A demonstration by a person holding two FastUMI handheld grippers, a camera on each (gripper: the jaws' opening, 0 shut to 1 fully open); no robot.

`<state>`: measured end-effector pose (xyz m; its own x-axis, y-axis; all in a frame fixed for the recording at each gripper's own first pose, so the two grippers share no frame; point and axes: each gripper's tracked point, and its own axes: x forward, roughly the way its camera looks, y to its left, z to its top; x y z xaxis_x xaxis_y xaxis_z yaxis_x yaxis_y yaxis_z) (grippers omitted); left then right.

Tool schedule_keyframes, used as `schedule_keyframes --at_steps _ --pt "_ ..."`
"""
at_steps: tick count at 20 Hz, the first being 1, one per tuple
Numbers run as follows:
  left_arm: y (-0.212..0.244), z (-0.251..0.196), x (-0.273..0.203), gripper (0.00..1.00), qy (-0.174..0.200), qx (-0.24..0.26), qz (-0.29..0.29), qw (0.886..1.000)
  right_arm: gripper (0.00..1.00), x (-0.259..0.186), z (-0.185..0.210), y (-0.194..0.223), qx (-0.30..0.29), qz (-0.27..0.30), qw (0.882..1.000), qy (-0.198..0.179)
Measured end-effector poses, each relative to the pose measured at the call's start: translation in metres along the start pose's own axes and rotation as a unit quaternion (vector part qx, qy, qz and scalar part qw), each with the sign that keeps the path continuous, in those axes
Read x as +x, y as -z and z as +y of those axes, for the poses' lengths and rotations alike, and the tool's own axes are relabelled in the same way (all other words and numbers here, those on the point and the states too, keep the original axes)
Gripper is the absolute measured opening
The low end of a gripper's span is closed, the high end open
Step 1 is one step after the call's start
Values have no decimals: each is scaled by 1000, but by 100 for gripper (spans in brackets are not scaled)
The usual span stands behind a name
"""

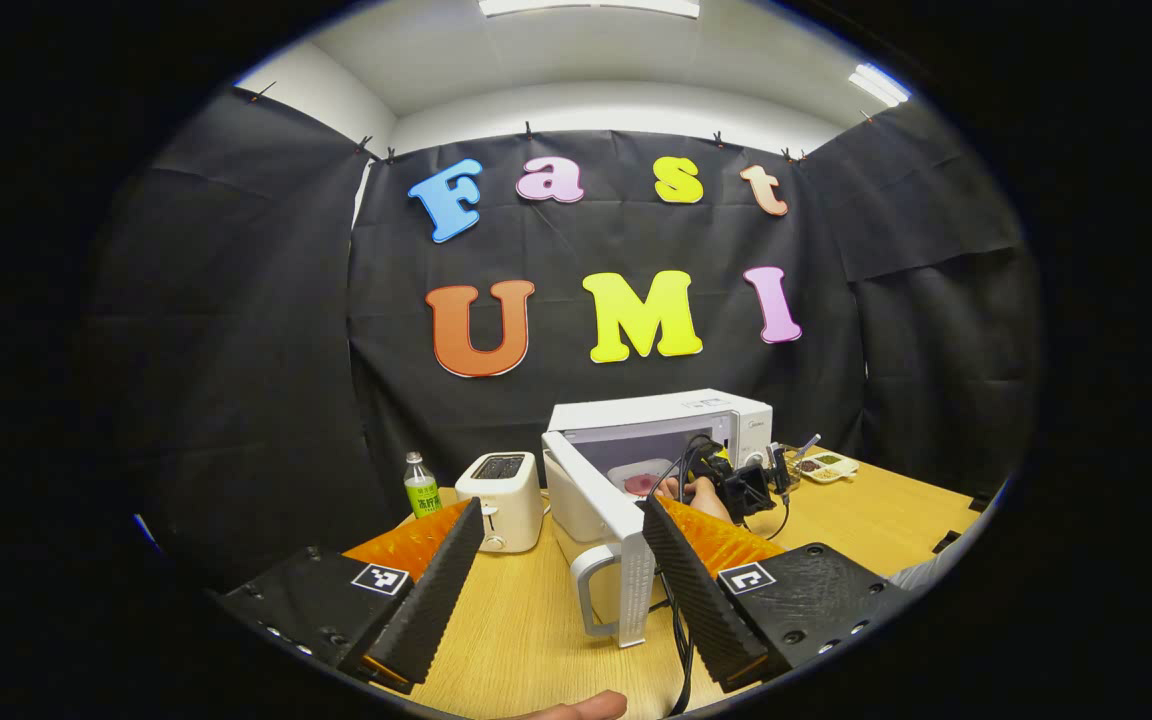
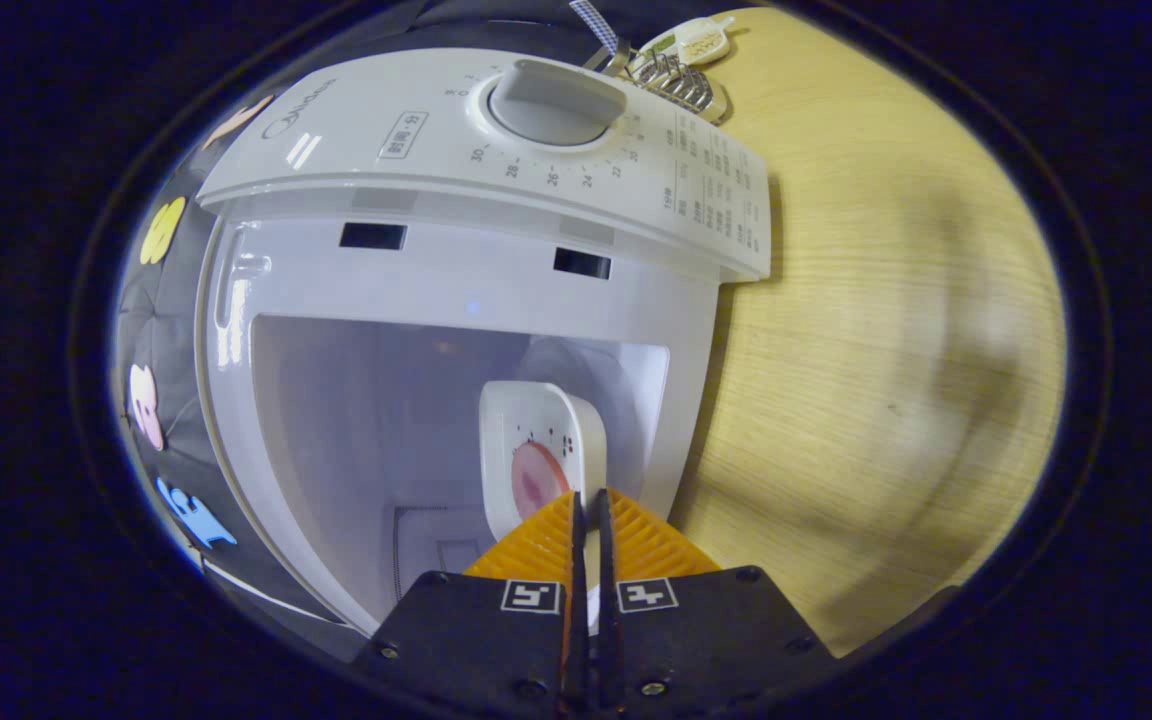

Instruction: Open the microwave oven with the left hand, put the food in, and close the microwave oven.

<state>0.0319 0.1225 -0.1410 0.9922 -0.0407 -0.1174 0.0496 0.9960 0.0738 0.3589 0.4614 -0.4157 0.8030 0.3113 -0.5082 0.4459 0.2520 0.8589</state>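
Observation:
The white microwave [image 1: 661,415] stands at the back of the wooden table with its door [image 1: 596,500] swung out toward me, handle [image 1: 591,590] nearest. My left gripper [image 1: 562,508] is open, a little short of the door and touching nothing. A hand [image 1: 696,492] holds the right gripper [image 1: 736,485] at the cavity mouth. In the right gripper view, that gripper [image 2: 588,495] is shut on the rim of a white plate [image 2: 541,440] carrying a pink piece of food [image 2: 536,478]. The plate is inside the microwave's cavity [image 2: 366,420], below the control panel with its dial [image 2: 551,100].
A white toaster [image 1: 501,485] and a green-labelled bottle [image 1: 421,487] stand left of the microwave. A compartment tray with food [image 1: 826,465] lies to its right near the back wall. Black cables [image 1: 681,640] trail over the table [image 1: 526,620]. Bare tabletop [image 2: 886,350] lies beside the oven.

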Motion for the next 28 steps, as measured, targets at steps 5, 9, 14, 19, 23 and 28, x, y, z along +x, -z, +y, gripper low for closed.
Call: schedule_keyframes --at_steps 5,9,14,19,23,28 --pt "8 -6 0 95 3 2 3 1000 10 17 5 10 -34 -7 999 -8" --pt "15 2 -1 95 -3 -14 4 1000 15 18 17 3 -79 -34 996 -34" --pt "21 7 -4 95 -15 -20 11 1000 20 19 31 -4 -151 -66 984 -64" --pt "21 18 -12 95 -32 -23 10 999 28 3 40 -5 -288 -60 951 -93" --pt "21 25 -20 96 -42 -31 9 999 43 -19 44 -31 -390 -100 912 -81" --pt "20 35 -31 96 -60 -29 3 998 100 -57 66 -46 -502 -140 848 -100"
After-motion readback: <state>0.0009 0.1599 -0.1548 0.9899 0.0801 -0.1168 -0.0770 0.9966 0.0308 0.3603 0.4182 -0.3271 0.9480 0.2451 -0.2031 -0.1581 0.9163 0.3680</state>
